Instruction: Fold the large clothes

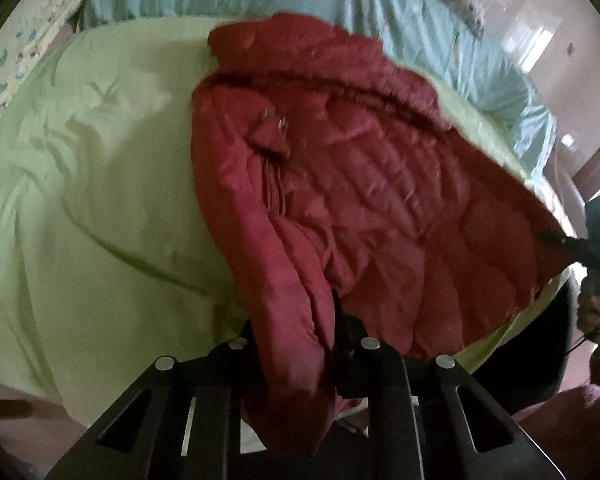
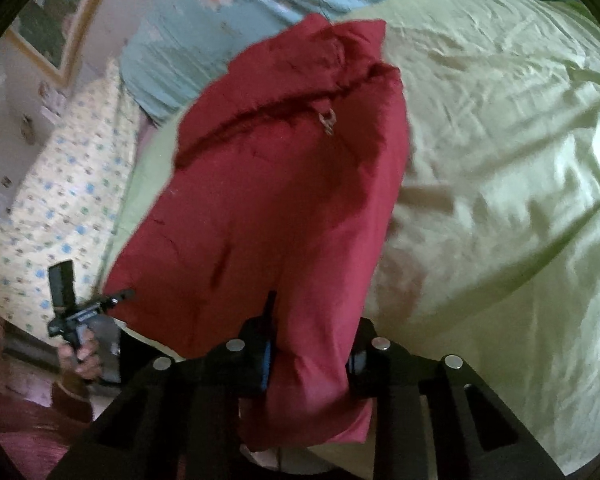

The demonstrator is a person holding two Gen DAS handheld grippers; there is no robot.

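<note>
I saw red jacket (image 1: pixel 340 200) spread over green sheet (image 1: pixel 100 200) on bed, toward its near edge. My left hand-held gripper (image 1: pixel 292 344) was clamped on bunched jacket hem; fabric filled gap between fingers. Right hand-held gripper (image 2: pixel 312 344) likewise pinched other jacket corner, cloth draped down through jaws. Blue quilt (image 1: pixel 440 32) lay along far edge of bed.

Dark red quilted puffer jacket (image 1: pixel 340 184), crumpled, partly lifted off green bed sheet (image 1: pixel 100 184), silver zipper pull showing.
</note>
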